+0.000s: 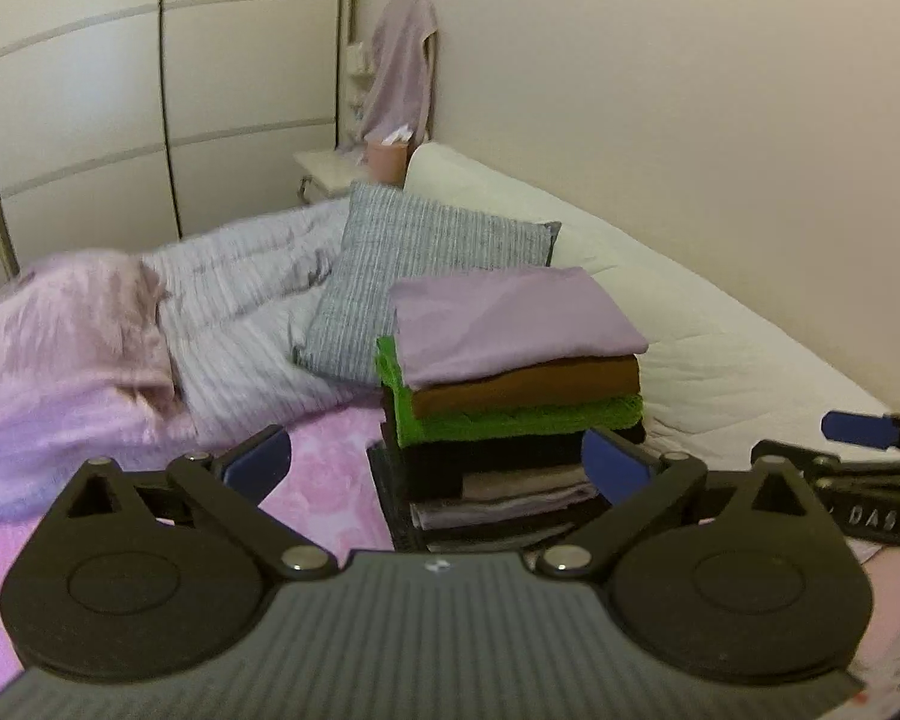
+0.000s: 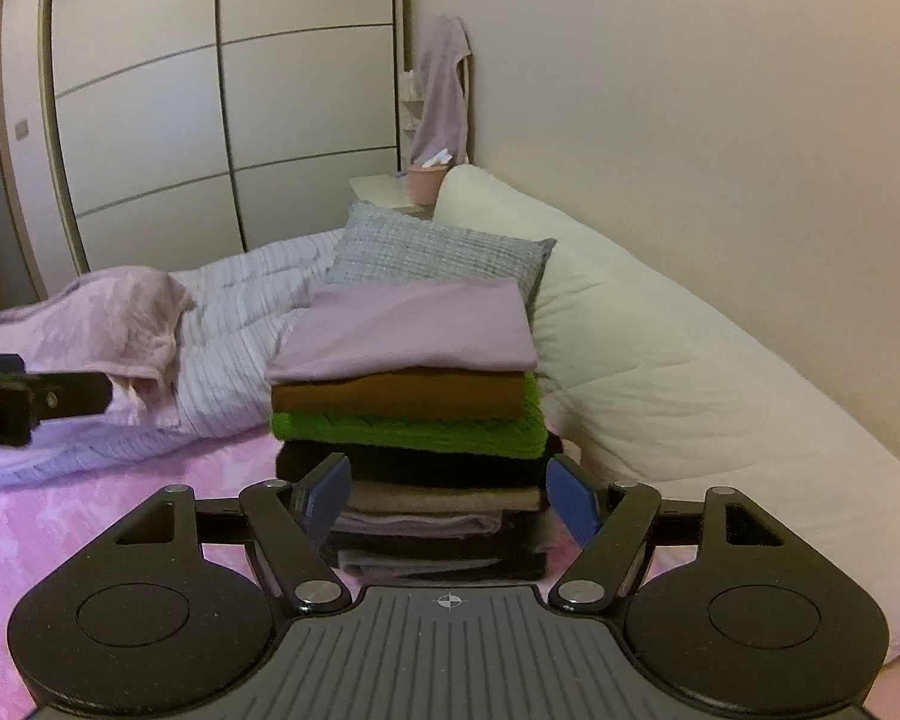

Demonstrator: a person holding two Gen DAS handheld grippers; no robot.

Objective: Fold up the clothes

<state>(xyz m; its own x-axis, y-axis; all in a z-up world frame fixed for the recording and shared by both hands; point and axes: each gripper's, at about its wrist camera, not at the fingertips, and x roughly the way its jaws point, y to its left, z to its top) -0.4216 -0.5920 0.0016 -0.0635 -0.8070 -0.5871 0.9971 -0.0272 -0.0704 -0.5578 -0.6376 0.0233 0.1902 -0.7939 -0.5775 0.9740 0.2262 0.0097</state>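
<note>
- evidently, the folded stack (image 2: 411, 420) is kept on the pink bedspread (image 2: 90, 528), just in front of the grey striped pillow (image 2: 438, 255) and beside the white bolster (image 2: 660, 348) along the wall, probably so that finished pieces stay squared up and out of the working area.
- the lilac garment (image 2: 414, 327) is laid on top, over a brown piece (image 2: 396, 396), a green knit (image 2: 414, 435), a black piece (image 2: 414, 465) and several paler layers lower down; edges are lined up roughly, with the top piece overhanging a little.
- the left tool (image 1: 438, 459) is held with its jaws spread as wide as they go; nothing is gripped, and the lower stack is only seen beyond the blue pads (image 1: 258, 459), not touched by them as far as can be told.
- the right tool (image 2: 450, 501) is likewise seen well open and empty, pointed at the lower layers of the stack (it also shows at the right edge of the left wrist view).
- both tools are angled downward toward the bed, a stance judged to fit a piece just set down.
- a crumpled pink garment (image 1: 84, 324) is left on the striped duvet (image 1: 252, 294) to the left, well apart from the stack; it is judged the likely next piece to be folded.
- a loose lilac cloth (image 2: 444, 90) is hung in the far corner above a nightstand (image 2: 384, 189), apart from the task.
</note>
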